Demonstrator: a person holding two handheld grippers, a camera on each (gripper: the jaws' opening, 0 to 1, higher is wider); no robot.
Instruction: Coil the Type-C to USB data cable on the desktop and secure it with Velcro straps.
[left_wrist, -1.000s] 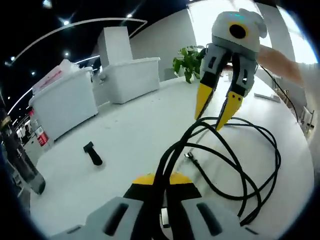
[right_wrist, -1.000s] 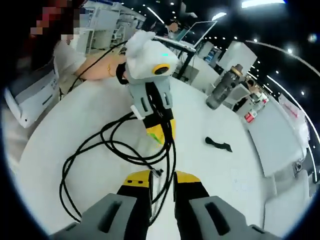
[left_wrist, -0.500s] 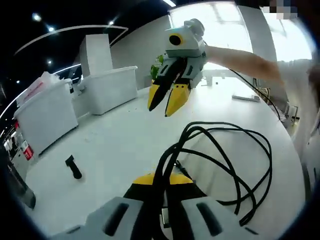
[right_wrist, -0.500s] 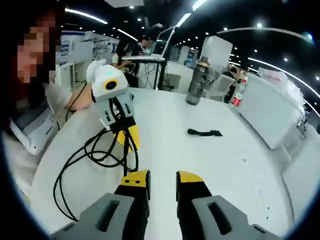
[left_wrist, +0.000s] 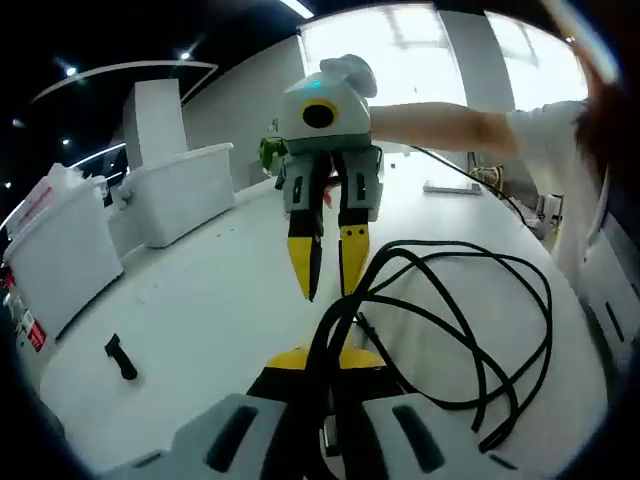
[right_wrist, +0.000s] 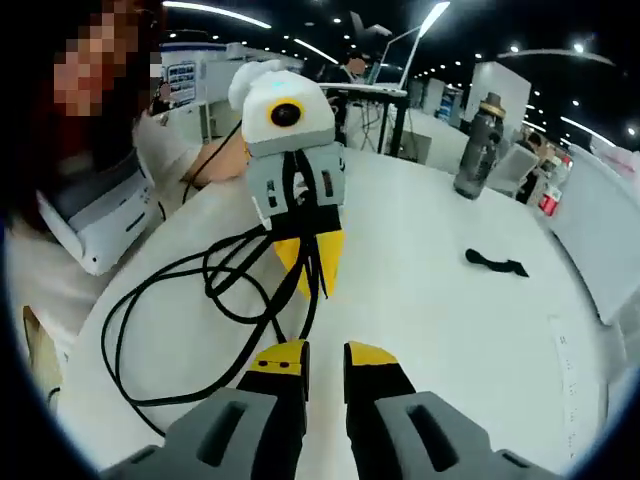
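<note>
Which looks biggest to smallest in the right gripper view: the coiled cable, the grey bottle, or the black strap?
1. Cable, spanning the most of the view.
2. Grey bottle.
3. Black strap.
The bottle and strap are close in apparent size, and the bottle stands farther away, so their order is unsure.

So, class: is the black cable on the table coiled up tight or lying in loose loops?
Loose loops. The black cable sprawls in wide, uneven loops across the white table, with nothing binding them; one bunch is pinched in the left gripper.
</note>
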